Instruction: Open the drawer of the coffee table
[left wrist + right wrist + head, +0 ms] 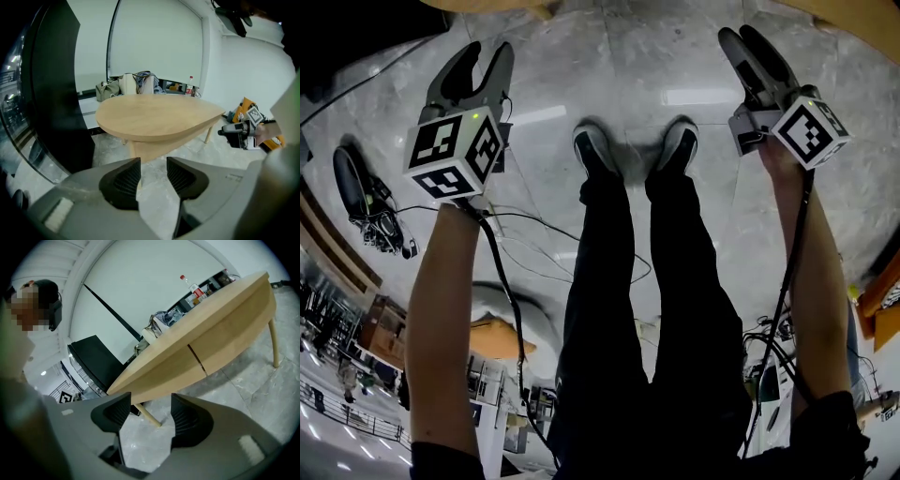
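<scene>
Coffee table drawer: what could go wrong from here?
The table front shows only a seam and no handle, so the open left tongs and right tongs may find no grip. A cable trails from the left tongs near the shoes; stepping closer could snag it.

coffee table: cut by top edge | bottle label: too small

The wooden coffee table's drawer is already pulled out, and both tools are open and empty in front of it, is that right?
No, the drawer is shut: the right gripper view shows its front flush with the side of the coffee table. The rest holds: the left tool and the right tool are open and empty in front of it.
</scene>
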`<state>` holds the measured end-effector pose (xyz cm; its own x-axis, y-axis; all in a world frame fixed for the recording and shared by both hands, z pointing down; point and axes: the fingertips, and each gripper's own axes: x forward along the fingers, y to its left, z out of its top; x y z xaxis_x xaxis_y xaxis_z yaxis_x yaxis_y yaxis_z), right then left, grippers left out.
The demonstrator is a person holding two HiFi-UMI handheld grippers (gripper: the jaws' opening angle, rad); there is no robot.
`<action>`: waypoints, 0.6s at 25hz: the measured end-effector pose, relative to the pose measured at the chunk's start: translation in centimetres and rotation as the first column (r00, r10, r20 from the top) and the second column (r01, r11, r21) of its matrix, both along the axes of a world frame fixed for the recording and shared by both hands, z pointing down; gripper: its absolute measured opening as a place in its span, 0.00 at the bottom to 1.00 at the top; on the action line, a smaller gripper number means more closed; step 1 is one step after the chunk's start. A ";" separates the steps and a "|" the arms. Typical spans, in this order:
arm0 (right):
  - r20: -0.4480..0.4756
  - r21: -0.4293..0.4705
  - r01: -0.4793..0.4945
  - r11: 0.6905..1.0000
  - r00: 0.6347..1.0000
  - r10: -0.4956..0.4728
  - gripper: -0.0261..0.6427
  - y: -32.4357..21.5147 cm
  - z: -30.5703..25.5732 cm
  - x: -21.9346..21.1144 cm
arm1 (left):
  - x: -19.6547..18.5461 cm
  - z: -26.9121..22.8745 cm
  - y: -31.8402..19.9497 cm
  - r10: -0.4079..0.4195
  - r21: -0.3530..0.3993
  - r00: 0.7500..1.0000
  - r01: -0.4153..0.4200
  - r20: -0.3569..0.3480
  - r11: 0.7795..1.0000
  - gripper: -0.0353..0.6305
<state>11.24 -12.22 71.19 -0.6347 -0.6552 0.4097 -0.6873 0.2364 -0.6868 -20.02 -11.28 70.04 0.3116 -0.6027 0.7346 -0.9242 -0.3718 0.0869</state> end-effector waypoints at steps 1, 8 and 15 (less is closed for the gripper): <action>0.007 -0.005 0.011 1.000 1.000 -0.011 0.46 -0.2 0.6 -0.3 | -0.1 0.4 -0.4 0.009 -0.007 1.000 -0.009 0.003 1.000 0.32; 0.069 0.001 0.034 0.999 0.997 -0.034 0.54 -1.7 4.6 -1.1 | -0.4 3.4 -4.0 0.017 -0.007 1.000 -0.017 0.011 1.000 0.45; 0.100 0.057 -0.009 0.998 0.995 0.004 0.65 -4.9 8.8 0.3 | 0.3 5.3 -5.1 0.115 0.085 0.986 -0.126 0.123 0.988 0.47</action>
<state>11.55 -17.07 80.03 -0.6662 -0.6800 0.3063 -0.6177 0.2730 -0.7375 -19.69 -16.42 75.31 0.3012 -0.6330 0.7132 -0.8738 -0.4827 -0.0594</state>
